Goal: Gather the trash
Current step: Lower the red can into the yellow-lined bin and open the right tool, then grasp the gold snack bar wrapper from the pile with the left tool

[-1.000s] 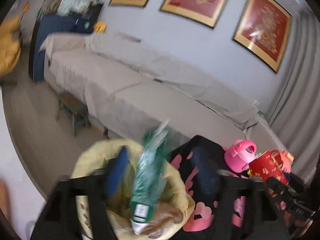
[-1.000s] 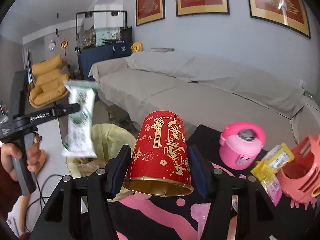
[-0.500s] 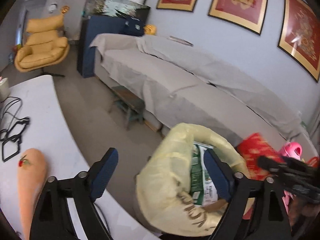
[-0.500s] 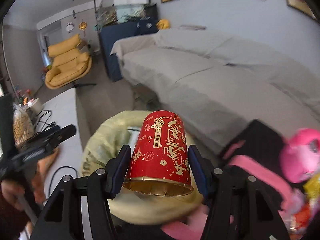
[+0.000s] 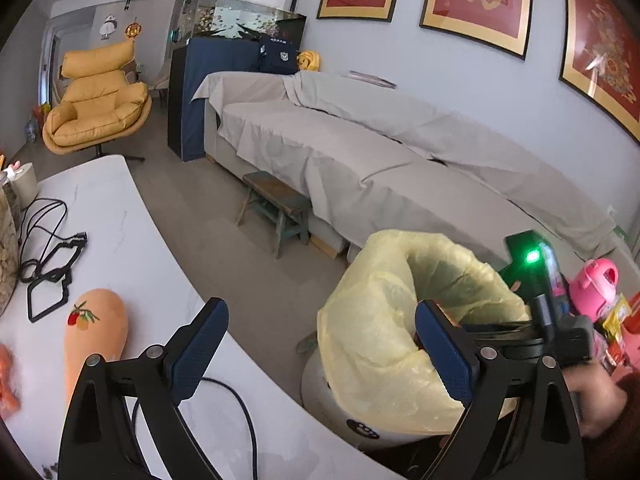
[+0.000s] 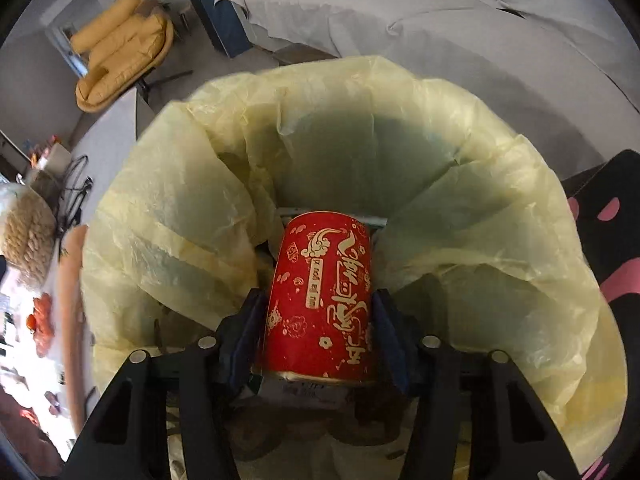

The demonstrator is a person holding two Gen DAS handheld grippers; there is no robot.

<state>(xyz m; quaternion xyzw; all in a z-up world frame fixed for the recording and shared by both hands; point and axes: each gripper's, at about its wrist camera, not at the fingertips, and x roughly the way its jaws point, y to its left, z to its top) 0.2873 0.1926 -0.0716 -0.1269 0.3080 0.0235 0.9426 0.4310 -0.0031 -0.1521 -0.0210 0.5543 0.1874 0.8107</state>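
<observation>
The red paper cup (image 6: 320, 300) was gripped at its sides by the right gripper (image 6: 318, 332), down inside the yellow-lined trash bin (image 6: 500, 184); judged light and crushable. The left gripper (image 5: 320, 352) was held wide apart, empty. Only the left view showed the bin's white body (image 5: 340, 412)

Your right tool (image 6: 320, 320), blue-padded on black arms, carries a red cup (image 6: 322, 300) patterned with gold script and clouds. Around it you see the pale yellow bin liner (image 6: 500, 240). Far left sits a mustard-yellow armchair (image 5: 96, 100); the table (image 5: 132, 248) is white marble.
</observation>
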